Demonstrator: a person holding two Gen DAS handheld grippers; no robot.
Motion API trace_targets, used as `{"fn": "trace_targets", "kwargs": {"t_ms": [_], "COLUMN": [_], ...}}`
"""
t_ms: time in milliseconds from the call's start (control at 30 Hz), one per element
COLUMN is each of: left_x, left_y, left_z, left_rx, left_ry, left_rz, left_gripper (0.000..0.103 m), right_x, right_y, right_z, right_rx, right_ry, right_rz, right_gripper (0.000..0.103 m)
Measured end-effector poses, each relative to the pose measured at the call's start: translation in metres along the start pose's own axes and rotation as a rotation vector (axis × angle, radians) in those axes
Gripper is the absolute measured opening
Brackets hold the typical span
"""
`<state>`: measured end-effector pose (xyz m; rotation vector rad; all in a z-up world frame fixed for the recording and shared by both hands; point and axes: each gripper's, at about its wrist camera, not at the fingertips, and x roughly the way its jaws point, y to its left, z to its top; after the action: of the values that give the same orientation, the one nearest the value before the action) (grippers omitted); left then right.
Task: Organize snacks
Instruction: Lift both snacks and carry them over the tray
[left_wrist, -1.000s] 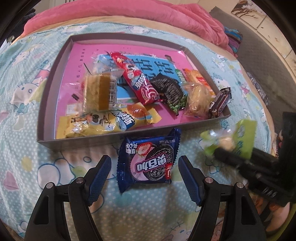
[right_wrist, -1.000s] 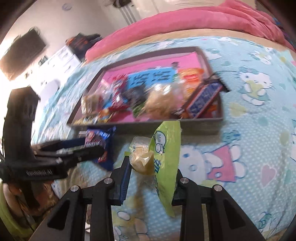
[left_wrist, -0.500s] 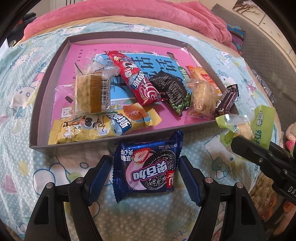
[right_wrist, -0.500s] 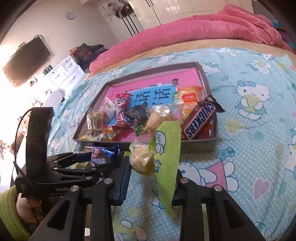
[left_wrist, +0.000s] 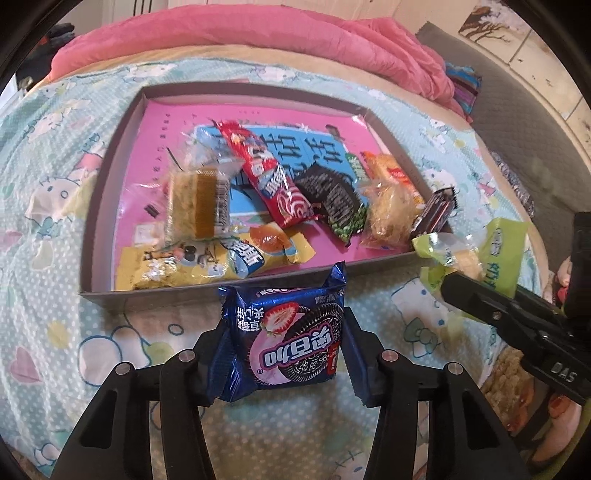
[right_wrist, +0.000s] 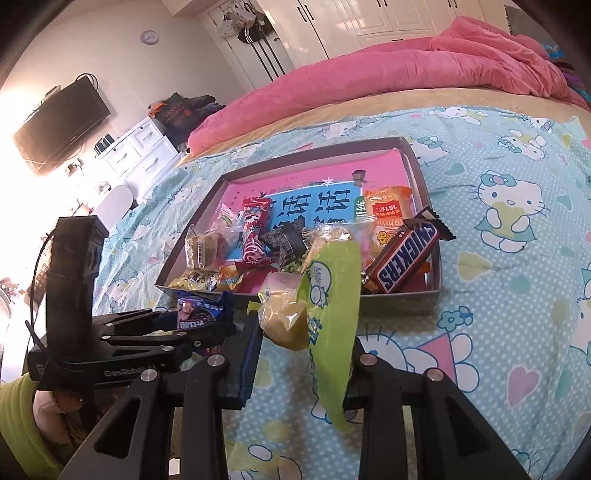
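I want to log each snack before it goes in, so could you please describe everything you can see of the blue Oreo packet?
The blue Oreo packet is a glossy foil wrapper with crimped ends, printed with a pink strawberry-cream panel, a dark sandwich biscuit, a strawberry and white Chinese lettering that reads upside down in the left wrist view. It is sealed and slightly crumpled. It sits between the fingers of the left gripper, whose jaws are closing on its sides, just outside the near wall of the grey tray, over the patterned bedsheet.
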<state>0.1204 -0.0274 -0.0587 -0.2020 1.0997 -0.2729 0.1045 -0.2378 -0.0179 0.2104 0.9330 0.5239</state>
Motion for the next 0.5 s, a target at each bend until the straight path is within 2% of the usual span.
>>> {"fn": "trace_targets", "kwargs": {"t_ms": [300,500], "left_x": [-0.042,-0.065], "left_y": [0.021,0.043], "left_z": [0.006,0.015], "left_rx": [-0.068,-0.087], "left_ry": [-0.115,-0.205], "left_rz": [-0.020,0.060], "left_gripper": [0.055,0.055], "right_x": [-0.005,-0.007], "right_y": [0.001,0.000], "right_z": [0.003,0.006], "right_rx": [-0.003,0.002], "right_ry": [-0.021,-0.036], "right_rz": [0.009,0.014], "right_gripper": [0.033,0.033]}}
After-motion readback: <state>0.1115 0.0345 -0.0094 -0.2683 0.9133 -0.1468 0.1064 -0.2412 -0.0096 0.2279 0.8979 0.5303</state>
